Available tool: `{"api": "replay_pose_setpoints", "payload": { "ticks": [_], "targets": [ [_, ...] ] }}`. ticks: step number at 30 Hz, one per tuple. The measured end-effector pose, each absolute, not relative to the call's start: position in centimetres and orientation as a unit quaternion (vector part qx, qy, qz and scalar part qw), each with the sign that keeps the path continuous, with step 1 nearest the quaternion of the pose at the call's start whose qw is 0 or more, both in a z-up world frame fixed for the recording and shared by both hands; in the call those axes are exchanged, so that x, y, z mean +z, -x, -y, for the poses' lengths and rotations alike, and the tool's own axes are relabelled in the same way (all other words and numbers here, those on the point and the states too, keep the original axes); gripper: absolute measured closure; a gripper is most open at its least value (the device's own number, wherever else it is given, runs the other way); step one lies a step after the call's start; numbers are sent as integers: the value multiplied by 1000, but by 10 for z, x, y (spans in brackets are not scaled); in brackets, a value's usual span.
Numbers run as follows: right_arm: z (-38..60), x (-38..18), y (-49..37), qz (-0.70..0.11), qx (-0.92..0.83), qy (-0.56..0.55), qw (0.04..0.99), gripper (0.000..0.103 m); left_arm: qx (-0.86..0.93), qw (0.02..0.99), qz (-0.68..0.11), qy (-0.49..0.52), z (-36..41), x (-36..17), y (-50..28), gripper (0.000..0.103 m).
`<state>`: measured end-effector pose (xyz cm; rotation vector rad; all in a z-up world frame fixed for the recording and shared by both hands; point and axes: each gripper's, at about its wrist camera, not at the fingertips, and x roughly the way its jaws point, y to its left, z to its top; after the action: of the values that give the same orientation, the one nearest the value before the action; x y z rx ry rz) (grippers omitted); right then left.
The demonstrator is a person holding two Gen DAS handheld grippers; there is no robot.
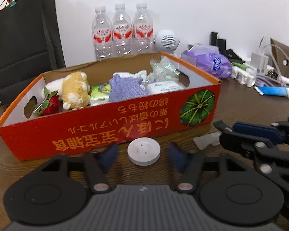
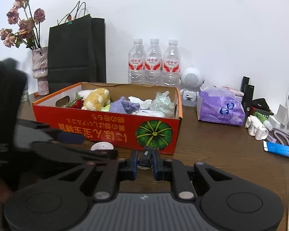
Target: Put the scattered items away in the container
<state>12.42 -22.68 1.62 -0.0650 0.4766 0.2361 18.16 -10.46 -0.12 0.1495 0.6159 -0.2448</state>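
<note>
So the box [image 1: 113, 123] sits on the table [image 1: 240, 107], orange-red with a green pumpkin print and upside-down lettering. It already holds a plush [image 1: 75, 90], a rose [image 1: 52, 104], a purple cloth [image 1: 125, 88], a wipes pack [image 1: 163, 86] and some crinkly clear wrap [image 1: 161, 69]. There's a green pack wedged between plush and cloth, but it's mostly covered.

Left gripper [image 1: 143, 155] is low over the table with its fingers spread wide, and a white puck [image 1: 144, 151] lies between them, just in front of the box's near wall. Can't tell if either pad actually touches it, and both tips are blurry. In the right view the puck [image 2: 102, 146] is half hidden behind the left gripper, at about 10 o'clock from the right fingers.

Right gripper [image 2: 145, 163] has its fingers nearly together, pinching a small black clip thing [image 2: 146, 155] with something white under it. That part is too hidden to name. In the left view a pale crumpled bit [image 1: 206, 139] shows at 3 o'clock from the puck, right below the right gripper's tip.

Behind the box: three bottles [image 2: 154, 61], a little white robot speaker [image 2: 190, 84], a black bag [image 2: 75, 52], and a vase [image 2: 40, 67] of dried flowers. At 2 o'clock there's a purple tissue pack [image 2: 219, 107], chargers and cables, cut off by the frame edge.
</note>
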Motion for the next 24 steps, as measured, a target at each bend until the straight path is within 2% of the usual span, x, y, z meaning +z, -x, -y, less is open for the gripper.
{"api": "replay_pose_setpoints", "payload": {
  "ticks": [8,18,24],
  "targets": [
    [222,12,-123,-250,132,26,959,89,-96,949,-294,-64,86,14,-148,64],
    [202,22,-98,-211,155,54,964,89,19,971,-239,-16,13,40,-33,64],
    [173,47,-28,-166,160,54,972,89,37,978,-206,18,-10,50,23,64]
  ]
}}
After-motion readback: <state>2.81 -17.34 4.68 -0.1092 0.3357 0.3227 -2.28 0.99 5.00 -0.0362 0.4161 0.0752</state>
